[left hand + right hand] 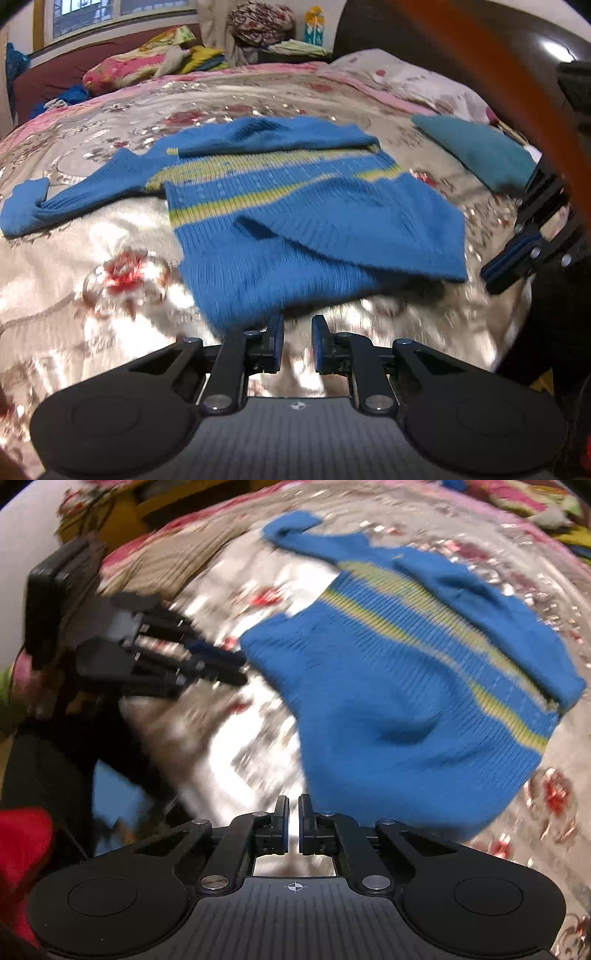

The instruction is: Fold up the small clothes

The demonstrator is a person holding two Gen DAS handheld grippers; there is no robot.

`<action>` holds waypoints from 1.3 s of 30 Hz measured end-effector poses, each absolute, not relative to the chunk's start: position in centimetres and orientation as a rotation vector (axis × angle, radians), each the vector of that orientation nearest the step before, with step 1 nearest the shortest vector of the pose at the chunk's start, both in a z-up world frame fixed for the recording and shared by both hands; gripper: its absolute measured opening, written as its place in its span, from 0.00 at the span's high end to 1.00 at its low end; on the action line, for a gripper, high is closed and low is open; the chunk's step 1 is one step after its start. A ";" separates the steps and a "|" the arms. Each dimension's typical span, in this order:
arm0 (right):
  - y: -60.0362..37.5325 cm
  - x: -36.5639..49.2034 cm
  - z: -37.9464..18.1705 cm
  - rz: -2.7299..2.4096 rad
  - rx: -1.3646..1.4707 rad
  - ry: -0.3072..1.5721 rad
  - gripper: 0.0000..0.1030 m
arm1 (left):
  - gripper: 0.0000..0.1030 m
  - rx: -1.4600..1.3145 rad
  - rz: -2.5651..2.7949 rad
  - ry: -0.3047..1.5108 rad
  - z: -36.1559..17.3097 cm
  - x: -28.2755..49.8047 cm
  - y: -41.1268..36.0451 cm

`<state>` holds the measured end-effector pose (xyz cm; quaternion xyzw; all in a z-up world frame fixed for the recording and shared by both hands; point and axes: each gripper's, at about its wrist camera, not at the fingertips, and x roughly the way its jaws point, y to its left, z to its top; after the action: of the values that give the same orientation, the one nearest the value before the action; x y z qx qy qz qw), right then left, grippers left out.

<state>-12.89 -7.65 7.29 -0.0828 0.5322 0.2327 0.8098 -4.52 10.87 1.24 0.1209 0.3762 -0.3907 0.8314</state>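
Blue sweater (295, 206) just beyond left gripper (297, 328), untouched.

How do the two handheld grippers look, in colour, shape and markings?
Both are black. The left gripper and right gripper each carry two narrow fingers with blue pads, linked by black bars with silver rivets to two rounded discs. A ribbed grey plate between the discs bears a small crosshair mark. No cables show.
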 end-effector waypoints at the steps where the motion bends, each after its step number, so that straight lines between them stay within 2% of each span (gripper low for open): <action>1: -7.6 -13.2 7.4 0.498 -0.193 1.140 0.97 | 0.79 0.256 -0.823 0.795 1.4 -4.7 11.1; 5: -8.3 -12.9 8.4 0.435 -0.171 1.082 0.91 | 0.76 0.212 -0.795 0.743 2.5 -4.3 11.7; 6: -8.5 -12.4 8.8 0.410 -0.148 1.048 0.87 | 0.71 0.196 -0.783 0.724 2.7 -3.9 11.7; 8: -8.8 -11.3 9.1 0.364 -0.129 1.007 0.86 | 0.62 0.172 -0.761 0.689 3.1 -3.1 11.5; 9: -8.8 -10.7 9.0 0.343 -0.122 0.991 0.82 | 0.58 0.162 -0.752 0.678 3.2 -2.6 11.4; 11: -8.7 -9.5 8.7 0.320 -0.104 0.976 0.81 | 0.55 0.153 -0.734 0.670 3.1 -1.4 11.0; 15: -8.5 -6.9 8.4 0.317 -0.059 0.944 0.81 | 0.53 0.145 -0.709 0.684 2.4 0.7 10.1; 19: -8.0 -4.6 7.4 0.326 -0.066 0.954 0.74 | 0.53 0.147 -0.694 0.733 0.7 2.3 9.7; 25: -9.0 -2.6 4.3 0.341 0.020 1.049 0.74 | 0.54 0.103 -0.838 0.822 -0.2 2.3 10.4; 30: -8.0 -5.0 3.9 0.566 0.005 1.176 0.72 | 0.55 0.084 -0.995 0.864 0.8 0.0 11.6; 34: -5.7 -9.2 3.8 0.695 -0.186 1.281 0.74 | 0.54 0.149 -1.067 0.871 2.0 -2.8 12.5; 36: -5.4 -10.4 4.2 0.659 -0.235 1.259 0.74 | 0.54 0.178 -1.038 0.833 2.7 -3.5 12.8; 39: -6.8 -10.3 5.5 0.551 -0.136 1.177 0.74 | 0.53 0.175 -0.934 0.764 3.4 -2.9 12.9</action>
<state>-10.29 -6.80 5.53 -0.0632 0.5474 0.2563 0.7941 -2.91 12.95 3.35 0.0823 0.3586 -0.4384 0.8200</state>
